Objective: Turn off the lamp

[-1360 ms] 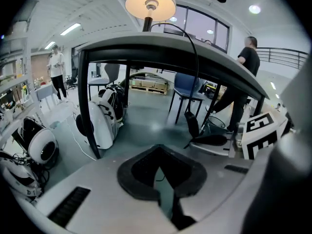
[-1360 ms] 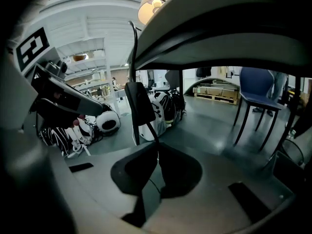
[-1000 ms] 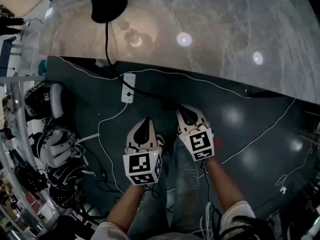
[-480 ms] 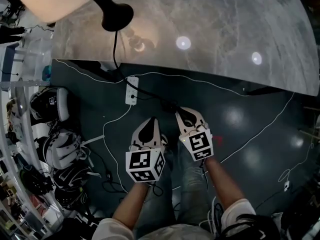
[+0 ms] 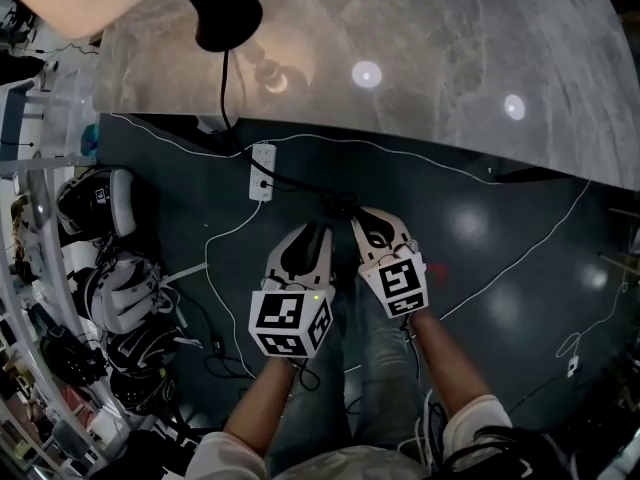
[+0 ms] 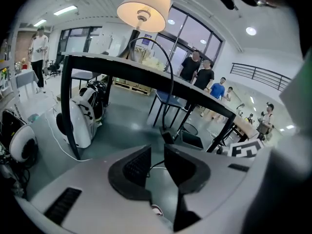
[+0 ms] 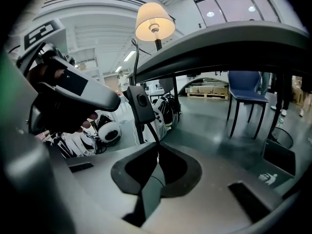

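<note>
The lamp stands on the marble table [image 5: 450, 58], black base [image 5: 228, 18] at the top left. Its shade glows in the left gripper view [image 6: 144, 9] and the right gripper view [image 7: 155, 21]. The black cord [image 5: 225, 88] drops over the table edge towards the floor. My right gripper [image 5: 368, 220] [image 7: 157, 147] is shut on this cord just below the inline switch [image 7: 141, 104]. My left gripper [image 5: 310, 233] [image 6: 157, 152] hangs beside it, jaws opening, nothing between the pads. The switch [image 6: 167, 136] sits just beyond them.
A white power strip [image 5: 262, 171] lies on the dark floor under the table edge, with thin white cables around it. Helmets and headsets [image 5: 95, 203] crowd the left side. A blue chair [image 7: 248, 87] and a table leg [image 6: 68, 106] stand nearby; several people stand far off.
My left gripper's jaws have gone from shut to apart. Both grippers have lifted slightly towards the table edge. The right gripper keeps its hold on the cord.
</note>
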{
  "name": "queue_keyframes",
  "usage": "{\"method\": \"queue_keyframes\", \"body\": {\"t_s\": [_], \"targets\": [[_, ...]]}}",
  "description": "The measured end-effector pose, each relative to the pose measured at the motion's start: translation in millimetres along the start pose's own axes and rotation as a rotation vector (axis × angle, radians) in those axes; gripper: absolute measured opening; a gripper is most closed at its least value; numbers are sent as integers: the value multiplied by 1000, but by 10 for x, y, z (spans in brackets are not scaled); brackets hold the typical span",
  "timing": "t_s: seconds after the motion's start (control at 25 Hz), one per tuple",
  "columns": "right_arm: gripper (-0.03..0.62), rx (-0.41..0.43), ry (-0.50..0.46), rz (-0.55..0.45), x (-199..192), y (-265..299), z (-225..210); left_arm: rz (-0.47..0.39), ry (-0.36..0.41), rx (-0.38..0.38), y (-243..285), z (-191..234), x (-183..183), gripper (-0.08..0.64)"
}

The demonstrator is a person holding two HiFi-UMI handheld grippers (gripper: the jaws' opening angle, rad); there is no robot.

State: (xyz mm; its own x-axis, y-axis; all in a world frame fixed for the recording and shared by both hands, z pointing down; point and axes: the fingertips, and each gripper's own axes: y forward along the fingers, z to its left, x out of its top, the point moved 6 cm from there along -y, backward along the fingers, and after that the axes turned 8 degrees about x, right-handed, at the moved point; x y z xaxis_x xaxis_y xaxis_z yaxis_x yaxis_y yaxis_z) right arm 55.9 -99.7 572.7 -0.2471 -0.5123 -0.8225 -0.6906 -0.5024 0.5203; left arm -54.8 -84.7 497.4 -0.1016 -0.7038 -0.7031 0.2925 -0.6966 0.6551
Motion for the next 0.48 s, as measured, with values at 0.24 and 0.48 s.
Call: {"method": "queue_keyframes", "body": {"t_s": [0.24,0.48], "targets": [[9,9,-12,10,-56,21,-3,-18,-14,-47,43,-53,12,91],[9,25,-43,16,-37,64,36,-19,-41,-69,128,-62,103,104]]}}
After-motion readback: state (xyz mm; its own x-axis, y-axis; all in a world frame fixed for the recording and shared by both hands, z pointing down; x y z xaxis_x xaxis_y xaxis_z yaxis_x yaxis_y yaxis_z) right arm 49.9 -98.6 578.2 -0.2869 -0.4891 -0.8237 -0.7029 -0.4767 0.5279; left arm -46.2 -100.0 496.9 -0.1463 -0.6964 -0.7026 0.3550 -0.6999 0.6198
